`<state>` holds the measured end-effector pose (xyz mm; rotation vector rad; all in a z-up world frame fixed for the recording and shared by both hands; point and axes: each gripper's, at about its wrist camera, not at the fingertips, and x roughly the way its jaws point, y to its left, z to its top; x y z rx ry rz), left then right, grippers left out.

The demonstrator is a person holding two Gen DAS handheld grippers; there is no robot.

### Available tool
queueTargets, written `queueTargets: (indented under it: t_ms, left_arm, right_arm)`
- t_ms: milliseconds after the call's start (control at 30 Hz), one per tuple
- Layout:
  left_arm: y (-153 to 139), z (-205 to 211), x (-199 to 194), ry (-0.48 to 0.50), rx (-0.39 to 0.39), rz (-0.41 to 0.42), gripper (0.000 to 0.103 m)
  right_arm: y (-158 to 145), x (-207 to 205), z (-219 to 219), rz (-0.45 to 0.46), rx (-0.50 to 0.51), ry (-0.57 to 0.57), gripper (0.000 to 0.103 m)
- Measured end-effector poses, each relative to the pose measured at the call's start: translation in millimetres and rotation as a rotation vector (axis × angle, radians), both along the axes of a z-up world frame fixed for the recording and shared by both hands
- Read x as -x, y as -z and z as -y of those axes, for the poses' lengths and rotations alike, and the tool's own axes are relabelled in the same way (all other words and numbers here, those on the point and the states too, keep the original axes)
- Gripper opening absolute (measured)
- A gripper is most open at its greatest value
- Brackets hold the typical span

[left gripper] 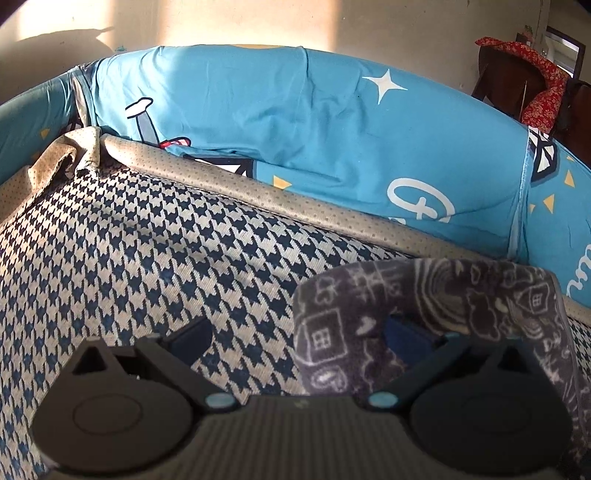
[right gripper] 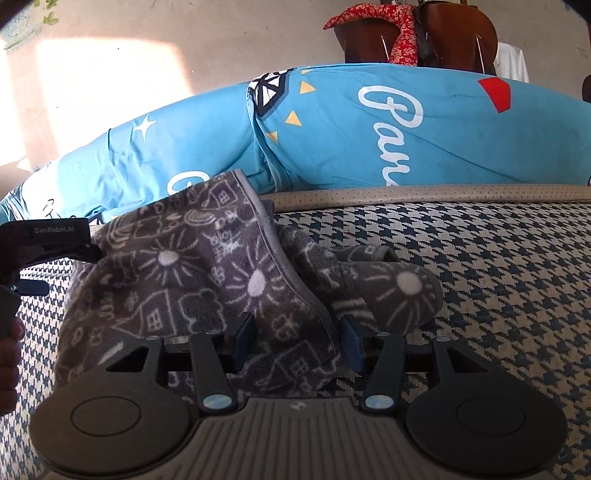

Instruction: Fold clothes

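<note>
A dark grey fleece garment (right gripper: 207,280), printed with white doodles of houses, suns and clouds, is lying crumpled on a houndstooth-patterned cushion (right gripper: 498,288) in navy and beige, which is edged along its far side with beige dotted piping (right gripper: 424,194). Behind the cushion a bright blue bedsheet (right gripper: 332,140) with white script lettering, stars and yellow triangles is rising like a low wall. In the right wrist view, the right gripper (right gripper: 298,339) is sitting low over the near edge of the garment with its two blue-tipped fingers (right gripper: 352,345) standing about half apart; a fold of the fleece is lying between them, and it cannot be told whether the pads are actually pressing on it. At the left edge of the same view, the left gripper (right gripper: 86,251) is reaching to the garment's far corner, with part of a person's hand (right gripper: 9,354) showing below it. In the left wrist view, the left gripper's (left gripper: 299,332) fingers are standing wide apart, and the fleece is draping over its right finger (left gripper: 402,336), hiding the tip, so a grip there cannot be confirmed. Beyond the sheet, a red floral cloth (right gripper: 391,26) is hanging over dark wooden furniture (right gripper: 454,33) against a sunlit wall.
</note>
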<state>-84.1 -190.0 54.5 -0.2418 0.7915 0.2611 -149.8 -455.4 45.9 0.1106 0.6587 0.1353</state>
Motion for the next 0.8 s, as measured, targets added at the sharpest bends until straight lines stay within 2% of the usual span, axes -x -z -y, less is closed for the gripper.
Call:
queueTargets:
  t_ms: [367, 633, 800]
  left_arm:
    - [-23.7, 10.8, 21.2, 0.015, -0.036, 0.002, 0.103]
    - [-38.3, 26.3, 48.2, 0.066, -0.077, -0.011, 0.103]
    - [-41.6, 29.7, 66.3, 0.074, -0.068, -0.028, 0.103]
  right_arm:
    - [-15.3, 6.1, 2.5, -0.004, -0.032, -0.004, 0.059]
    - [-34.7, 18.0, 6.4, 0.027, -0.023, -0.002, 0.077]
    - [-38.9, 22.8, 9.3, 0.011, -0.031, -0.008, 0.078]
